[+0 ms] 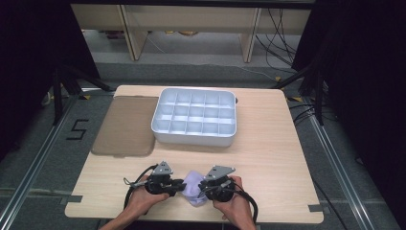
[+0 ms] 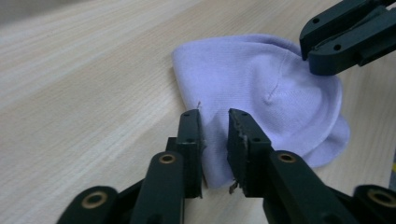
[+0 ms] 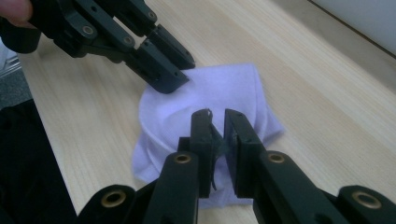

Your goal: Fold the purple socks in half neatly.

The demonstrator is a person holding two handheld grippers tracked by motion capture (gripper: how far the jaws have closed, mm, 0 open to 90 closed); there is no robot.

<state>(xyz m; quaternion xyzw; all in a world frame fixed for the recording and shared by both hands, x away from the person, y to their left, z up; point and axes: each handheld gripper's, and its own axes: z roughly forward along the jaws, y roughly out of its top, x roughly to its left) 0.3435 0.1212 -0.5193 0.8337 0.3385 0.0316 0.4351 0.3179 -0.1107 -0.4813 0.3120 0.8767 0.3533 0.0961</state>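
Note:
A small lilac cloth [image 1: 194, 188] lies crumpled on the wooden table near its front edge, between the two hands. My left gripper [image 1: 181, 186] comes at it from the left. In the left gripper view its jaws [image 2: 215, 116] stand close together with a fold of the cloth [image 2: 261, 84] pinched between them. My right gripper [image 1: 201, 188] meets it from the right. In the right gripper view its narrow jaws [image 3: 215, 116] pinch the near edge of the cloth [image 3: 224, 88]. The left gripper [image 3: 180, 74] bites the far edge there.
A white tray [image 1: 194, 138] with several empty compartments stands at the middle back of the table. A brown mat [image 1: 127, 127] lies to its left. The table's front edge runs just below both hands. Bare wood stretches to the right of the hands.

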